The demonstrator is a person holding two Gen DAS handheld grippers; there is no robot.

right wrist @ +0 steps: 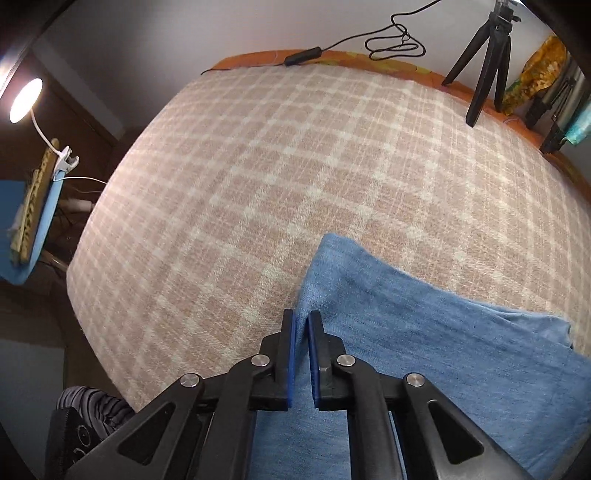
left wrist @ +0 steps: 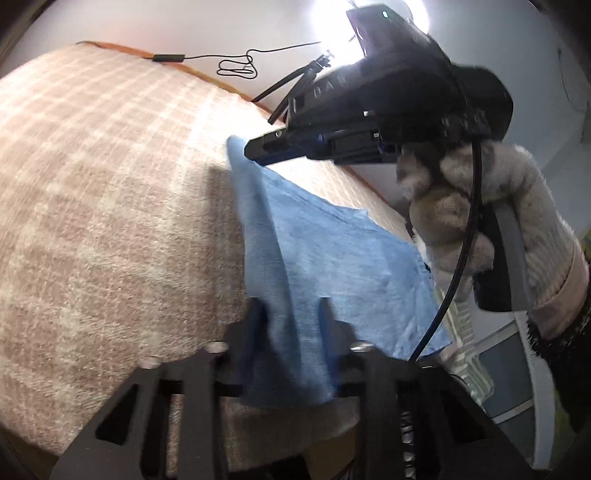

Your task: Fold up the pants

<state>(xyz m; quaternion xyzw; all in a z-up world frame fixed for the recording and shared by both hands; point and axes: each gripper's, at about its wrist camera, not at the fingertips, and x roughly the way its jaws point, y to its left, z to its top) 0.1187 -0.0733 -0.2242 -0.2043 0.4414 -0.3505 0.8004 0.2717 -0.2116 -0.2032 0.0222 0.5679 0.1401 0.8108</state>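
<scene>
Blue denim pants (left wrist: 295, 266) pinched at both ends, lifted off the blanket.

We see the left gripper (left wrist: 291, 317) clamped on a bunched fold of cloth, and the right gripper (right wrist: 302, 325) nipped tight on the pants' edge, held by a gloved hand (left wrist: 480, 206). Beneath lies a beige checked blanket (right wrist: 258, 166), with a black tripod (right wrist: 484, 62) at its far edge.

pants (right wrist: 424, 332): light blue, plain denim-like weave
blanket (right wrist: 295, 166): beige-pink with a cream check pattern
right gripper (right wrist: 303, 325): black frame, blue pads, silver pins
left gripper (left wrist: 291, 317): black frame, blue pads
glove (left wrist: 491, 206): fuzzy grey-beige, pale pink cuff
tripod (right wrist: 487, 55): black
cable (right wrist: 391, 37): black
lamp (right wrist: 26, 99): white, glowing warm white
wall (right wrist: 184, 33): pale grey
</scene>
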